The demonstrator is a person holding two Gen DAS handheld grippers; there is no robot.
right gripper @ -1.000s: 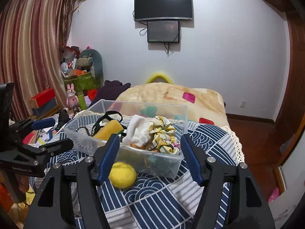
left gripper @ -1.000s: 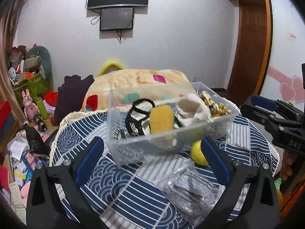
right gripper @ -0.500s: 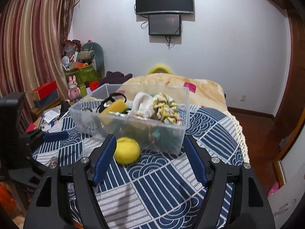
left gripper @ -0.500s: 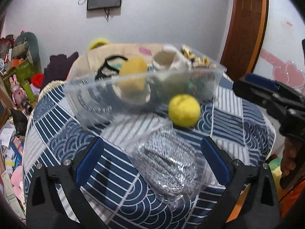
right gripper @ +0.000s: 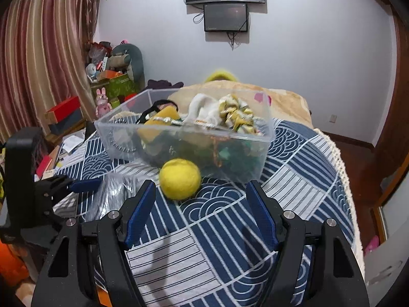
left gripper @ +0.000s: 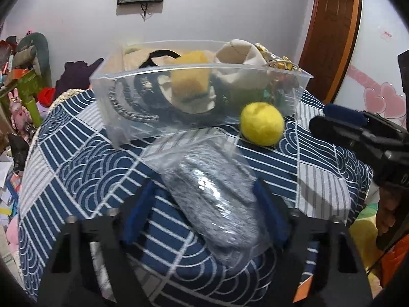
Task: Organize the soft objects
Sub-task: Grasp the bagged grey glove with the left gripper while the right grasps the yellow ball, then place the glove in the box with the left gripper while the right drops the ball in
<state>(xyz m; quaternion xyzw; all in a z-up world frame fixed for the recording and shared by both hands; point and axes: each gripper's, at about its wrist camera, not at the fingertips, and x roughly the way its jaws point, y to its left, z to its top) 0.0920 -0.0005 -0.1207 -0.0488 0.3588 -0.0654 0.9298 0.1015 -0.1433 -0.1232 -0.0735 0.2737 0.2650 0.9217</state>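
A clear plastic bin (left gripper: 122, 117) (right gripper: 120, 143) stands on the blue-patterned table and holds a yellow sponge (left gripper: 189, 79), a white cloth (left gripper: 242, 61), a floral scrunchie (right gripper: 237, 115) and black straps. A yellow felt ball (left gripper: 262, 124) (right gripper: 180, 179) lies on the cloth just in front of the bin. A clear bag with grey fabric inside (left gripper: 214, 199) (right gripper: 110, 194) lies nearer. My left gripper (left gripper: 204, 186) is open, its fingers on either side of the bag. My right gripper (right gripper: 200, 186) is open, low over the table, just short of the ball.
The round table (right gripper: 294, 168) has a lace edge on the right. A peach blanket (right gripper: 281, 102) lies behind the bin. Boxes, toys and papers (right gripper: 112, 81) crowd the floor at left. A wooden door (left gripper: 332, 33) is at right.
My left gripper dropped and moved forward until its fingers straddle the grey bag. My right gripper lowered and came closer to the yellow ball. The bin has not moved.
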